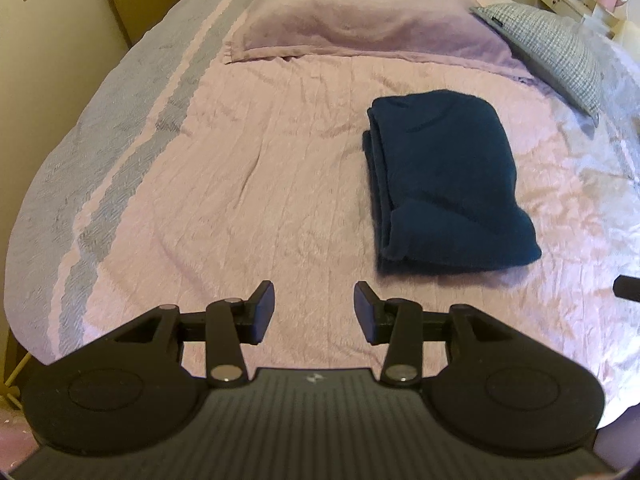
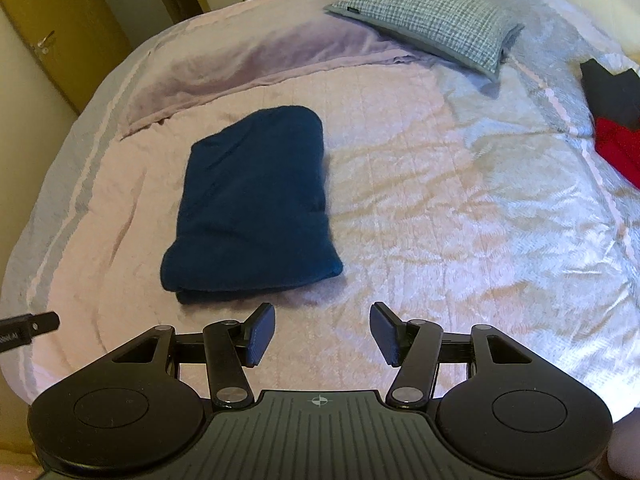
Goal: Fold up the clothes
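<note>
A dark blue garment (image 1: 444, 184) lies folded into a thick rectangle on the pink quilted bedspread (image 1: 260, 184). My left gripper (image 1: 315, 312) hovers over bare bedspread to the near left of it, open, nothing between its pads. In the right wrist view the same blue garment (image 2: 256, 204) lies ahead and to the left. My right gripper (image 2: 323, 334) is open above the bedspread (image 2: 440, 208) just in front of its near right corner, holding nothing. The tip of the other gripper (image 2: 30, 326) shows at the left edge.
A lilac pillow (image 1: 360, 24) and a grey checked pillow (image 2: 432, 28) lie at the head of the bed. A red and black garment (image 2: 616, 120) lies at the bed's right edge. A wooden door (image 2: 52, 32) stands beyond the bed's left side.
</note>
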### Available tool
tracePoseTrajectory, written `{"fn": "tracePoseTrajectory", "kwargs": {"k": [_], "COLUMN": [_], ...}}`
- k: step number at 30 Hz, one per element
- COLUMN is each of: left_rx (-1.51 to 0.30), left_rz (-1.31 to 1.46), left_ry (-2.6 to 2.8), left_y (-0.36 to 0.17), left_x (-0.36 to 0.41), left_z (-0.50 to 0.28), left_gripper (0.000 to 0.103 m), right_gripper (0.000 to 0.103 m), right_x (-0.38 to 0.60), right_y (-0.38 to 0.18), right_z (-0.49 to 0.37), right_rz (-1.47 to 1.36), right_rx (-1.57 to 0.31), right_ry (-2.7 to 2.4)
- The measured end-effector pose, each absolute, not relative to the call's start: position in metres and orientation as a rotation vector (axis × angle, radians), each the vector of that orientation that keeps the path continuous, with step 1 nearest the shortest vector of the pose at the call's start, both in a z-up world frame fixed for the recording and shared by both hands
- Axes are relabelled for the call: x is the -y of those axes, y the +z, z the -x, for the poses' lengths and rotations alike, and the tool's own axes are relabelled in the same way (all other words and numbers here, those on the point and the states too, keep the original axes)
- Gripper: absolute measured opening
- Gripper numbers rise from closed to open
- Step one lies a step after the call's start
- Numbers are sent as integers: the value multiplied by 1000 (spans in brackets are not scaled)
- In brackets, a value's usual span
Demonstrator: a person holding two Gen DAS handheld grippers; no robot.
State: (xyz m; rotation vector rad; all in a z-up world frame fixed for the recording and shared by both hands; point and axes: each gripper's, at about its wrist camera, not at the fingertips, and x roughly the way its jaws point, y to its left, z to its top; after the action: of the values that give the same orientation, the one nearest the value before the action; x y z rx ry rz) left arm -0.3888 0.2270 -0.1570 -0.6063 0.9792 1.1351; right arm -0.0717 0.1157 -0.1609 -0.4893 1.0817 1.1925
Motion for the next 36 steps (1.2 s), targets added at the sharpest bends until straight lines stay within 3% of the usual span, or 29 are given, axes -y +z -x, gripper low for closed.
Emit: {"fn": "tracePoseTrajectory", "kwargs": {"k": [10, 18, 29, 31, 36], "left_rx": [-906, -813, -747, -743, -705], "left_rz": [683, 858, 875, 885, 919], "left_ry": [1126, 1049, 983, 974, 957], "left_y": [-194, -252, -314, -325, -345], "left_x": [-276, -338, -386, -388, -395], "left_z": [373, 345, 313, 312, 314], "left_gripper": [56, 57, 57, 58, 69], "right_gripper": [68, 77, 79, 85, 93], "right_x": [-166, -238, -305, -311, -321], "right_y": [-204, -251, -302, -312, -334], "right_z": [25, -21, -40, -42, -54], "right_rz": [472, 359, 234, 211, 144], "right_rx": [-1084, -1175, -1225, -1246, -1326], "right_ry": [1242, 1348, 1497, 1513, 1521]}}
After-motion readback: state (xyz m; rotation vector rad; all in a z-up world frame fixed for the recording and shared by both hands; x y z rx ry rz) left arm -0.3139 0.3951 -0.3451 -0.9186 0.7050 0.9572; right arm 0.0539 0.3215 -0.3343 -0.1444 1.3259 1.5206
